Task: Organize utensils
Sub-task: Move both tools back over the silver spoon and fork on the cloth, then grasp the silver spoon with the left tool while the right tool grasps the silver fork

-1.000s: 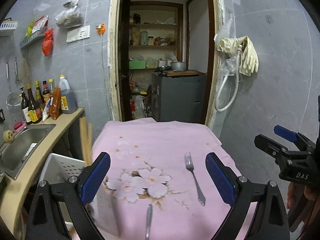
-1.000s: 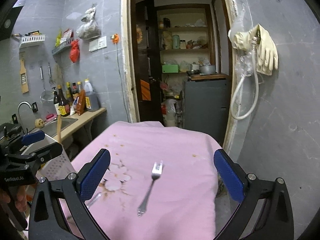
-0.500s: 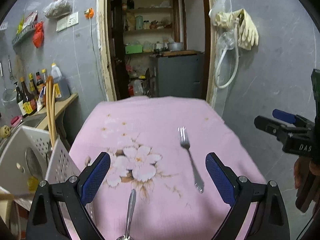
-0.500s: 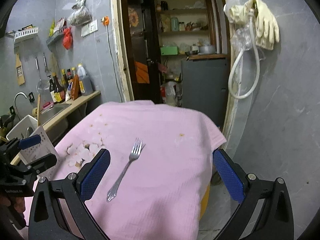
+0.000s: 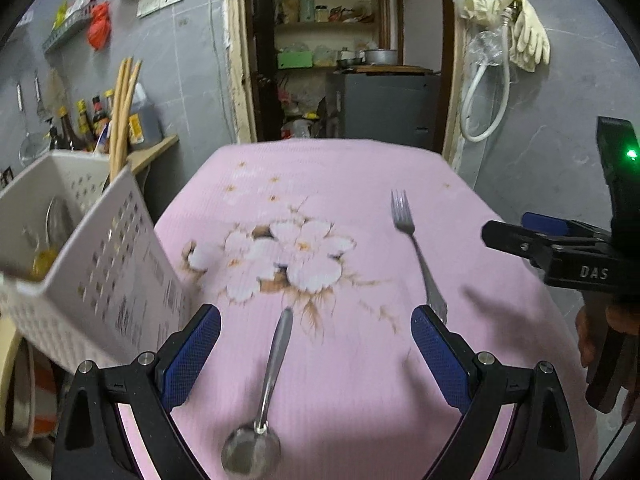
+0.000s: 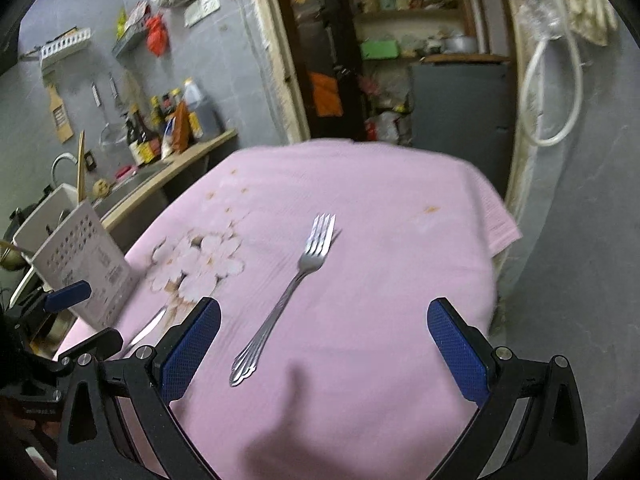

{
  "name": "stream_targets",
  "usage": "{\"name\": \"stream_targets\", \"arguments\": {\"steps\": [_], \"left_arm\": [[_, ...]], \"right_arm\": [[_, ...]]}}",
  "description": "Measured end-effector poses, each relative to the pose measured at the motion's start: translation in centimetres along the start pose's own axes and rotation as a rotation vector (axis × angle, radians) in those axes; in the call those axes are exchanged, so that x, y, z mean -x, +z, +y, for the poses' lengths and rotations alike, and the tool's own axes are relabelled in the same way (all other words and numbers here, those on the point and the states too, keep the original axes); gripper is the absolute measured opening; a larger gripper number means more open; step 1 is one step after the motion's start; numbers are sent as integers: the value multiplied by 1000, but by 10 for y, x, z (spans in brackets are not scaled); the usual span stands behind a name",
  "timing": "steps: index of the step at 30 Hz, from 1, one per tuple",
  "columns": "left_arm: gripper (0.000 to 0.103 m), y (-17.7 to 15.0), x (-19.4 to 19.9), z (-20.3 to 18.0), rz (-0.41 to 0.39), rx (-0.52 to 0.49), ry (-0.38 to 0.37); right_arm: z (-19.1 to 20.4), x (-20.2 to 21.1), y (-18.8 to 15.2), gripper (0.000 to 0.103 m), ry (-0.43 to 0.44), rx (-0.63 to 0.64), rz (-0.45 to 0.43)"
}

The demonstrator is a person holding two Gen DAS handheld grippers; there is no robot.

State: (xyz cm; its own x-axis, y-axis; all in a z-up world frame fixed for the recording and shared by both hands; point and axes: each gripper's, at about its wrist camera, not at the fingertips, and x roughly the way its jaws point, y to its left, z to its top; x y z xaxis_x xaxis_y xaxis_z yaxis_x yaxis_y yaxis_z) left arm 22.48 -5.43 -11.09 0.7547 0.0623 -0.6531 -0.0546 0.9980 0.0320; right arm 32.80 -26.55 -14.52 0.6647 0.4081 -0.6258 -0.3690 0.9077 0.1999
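Observation:
A metal spoon [image 5: 264,396] lies on the pink floral cloth [image 5: 320,184], bowl toward me, between the open fingers of my left gripper [image 5: 316,356], which hovers above it, empty. A metal fork [image 5: 416,248] lies to its right, tines away. In the right wrist view the fork [image 6: 292,292] lies just ahead of my open, empty right gripper [image 6: 324,344], nearer its left finger. A white perforated utensil basket [image 5: 100,256] stands at the cloth's left edge, holding chopsticks [image 5: 122,112] and some utensils. The spoon handle [image 6: 146,328] shows in the right wrist view too.
A counter with a sink [image 6: 132,184] and sauce bottles [image 5: 92,124] runs along the left wall. A doorway to a pantry with a grey cabinet [image 5: 384,104] is behind the table. Rubber gloves [image 5: 520,32] and a hose hang on the right wall.
Both grippers have moved lower and closer to the cloth. The spoon and fork now appear larger and nearer the fingers. The basket has come further into the left wrist view.

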Motion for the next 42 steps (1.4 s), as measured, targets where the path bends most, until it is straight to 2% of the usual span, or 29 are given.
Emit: {"name": "stream_targets", "arguments": {"steps": [9,16,22,25,27,31,33,37,39,42], "left_arm": [[96,-28,5,11,61,79,34],[96,-48,11,28,111,181,69],[95,-61,10,39,150,266,65],[86,-64,7,44,166,309,61],[75,-66,6,47,178,341,49],[62,-71,5,52,176,407,34],[49,-71,4,54,173,427,33],[31,-69,-1,55,172,450,42],[17,-68,-4,56,173,454,50],[11,-65,-9,55,172,446,70]], "right_arm": [[16,-20,-11,99,51,31,69],[21,-30,-12,84,67,52,122],[30,-37,-15,72,88,83,172],[33,-42,-19,64,96,81,202],[33,-44,-22,62,99,75,214],[37,-47,-26,58,100,67,221],[38,-48,-27,53,96,60,222],[42,-52,-26,45,58,55,223],[43,-52,-25,40,30,49,227],[47,-51,-26,34,-4,33,231]]}}
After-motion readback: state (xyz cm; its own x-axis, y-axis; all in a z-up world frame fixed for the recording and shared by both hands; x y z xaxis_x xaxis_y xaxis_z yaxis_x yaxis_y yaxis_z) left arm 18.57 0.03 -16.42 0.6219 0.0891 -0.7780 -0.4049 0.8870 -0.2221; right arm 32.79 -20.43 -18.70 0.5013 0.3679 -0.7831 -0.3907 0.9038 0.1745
